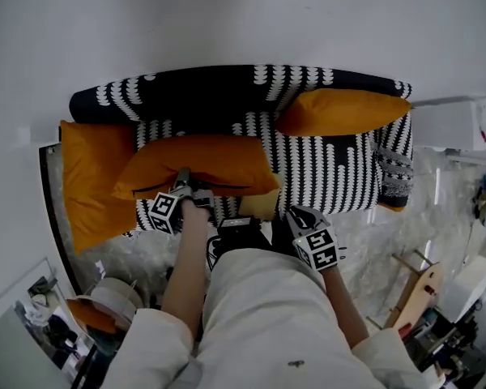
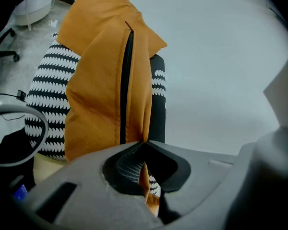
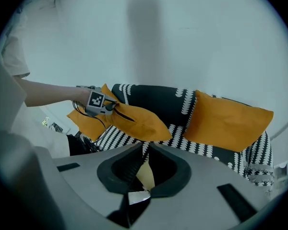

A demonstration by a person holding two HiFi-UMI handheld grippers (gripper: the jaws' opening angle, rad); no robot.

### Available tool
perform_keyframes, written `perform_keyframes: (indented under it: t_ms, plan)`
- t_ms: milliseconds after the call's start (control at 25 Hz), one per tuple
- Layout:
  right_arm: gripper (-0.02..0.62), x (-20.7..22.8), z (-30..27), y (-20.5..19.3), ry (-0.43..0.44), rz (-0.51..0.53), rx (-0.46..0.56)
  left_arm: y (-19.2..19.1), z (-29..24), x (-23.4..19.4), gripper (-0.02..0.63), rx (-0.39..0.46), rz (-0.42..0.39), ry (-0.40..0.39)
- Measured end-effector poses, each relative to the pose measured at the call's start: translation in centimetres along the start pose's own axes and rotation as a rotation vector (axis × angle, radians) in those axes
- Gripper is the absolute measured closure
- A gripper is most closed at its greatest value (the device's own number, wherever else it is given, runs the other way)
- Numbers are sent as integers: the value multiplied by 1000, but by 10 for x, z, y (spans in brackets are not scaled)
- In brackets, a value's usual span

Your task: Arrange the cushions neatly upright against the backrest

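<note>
Left gripper [image 2: 143,145] jaws were clamped on the zip-edge fabric of the plump orange fabric cushion [image 1: 198,164]. It was held over the left half of the black-and-white patterned sofa [image 1: 324,173] seat, long axis running side to side, backrest [image 1: 219,87] straight beyond it. Right gripper [image 3: 146,146] jaws were together on nothing at the seat's front edge, well right of that cushion, so left was the nearer hand; a second orange cushion [image 1: 340,112] already leaned on the backrest at the right end.

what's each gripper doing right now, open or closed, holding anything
left gripper: closed on the edge of the middle orange cushion
right gripper: closed, nothing between its jaws
</note>
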State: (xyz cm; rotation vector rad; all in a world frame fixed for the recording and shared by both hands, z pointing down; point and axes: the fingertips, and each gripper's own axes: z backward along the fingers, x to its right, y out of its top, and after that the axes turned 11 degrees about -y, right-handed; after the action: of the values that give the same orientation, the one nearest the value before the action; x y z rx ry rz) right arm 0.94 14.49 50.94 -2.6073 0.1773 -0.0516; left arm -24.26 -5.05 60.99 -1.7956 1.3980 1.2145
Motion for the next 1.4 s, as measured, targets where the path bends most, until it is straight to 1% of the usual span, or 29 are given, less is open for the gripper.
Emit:
perform_keyframes:
  t_ms: [80, 160, 320, 440, 520, 600, 680, 760, 840, 920, 1000, 1160, 1400]
  plan:
    - [572, 0, 0, -2, -8, -13, -5, 1, -10, -7, 594, 19, 10, 13]
    - [572, 2, 1, -6, -17, -27, -13, 1, -27, -9, 594, 7, -17, 19]
    - [572, 8, 7, -16, -44, -64, -30, -6, -69, 7, 594, -69, -98, -26]
    - [572, 11, 9, -21, -56, -81, -44, -6, -102, 19, 593, -116, -124, -50]
    - [572, 10, 9, -23, -57, -81, -55, -4, -122, 24, 592, -137, -117, -71]
    - [572, 9, 7, -22, -53, -79, -61, -2, -141, 28, 592, -152, -89, -100]
    - [572, 8, 4, -18, -44, -81, -61, 1, -160, 37, 592, -162, -56, -151]
    - [572, 8, 2, -12, -37, -79, -60, 3, -176, 52, 592, -172, -56, -226]
    - [572, 9, 0, -6, -33, -70, -58, 4, -191, 68, 592, -204, -119, -285]
    - [572, 9, -3, 0, -29, -64, -56, 4, -201, 75, 592, -251, -209, -285]
    - [572, 9, -7, 5, -27, -57, -55, 3, -206, 76, 592, -287, -275, -271]
    - [572, 5, -13, 12, -15, -41, -58, 1, -200, 77, 591, -330, -343, -270]
    - [572, 1, -23, 25, 0, -18, -55, 5, -177, 72, 591, -349, -449, -235]
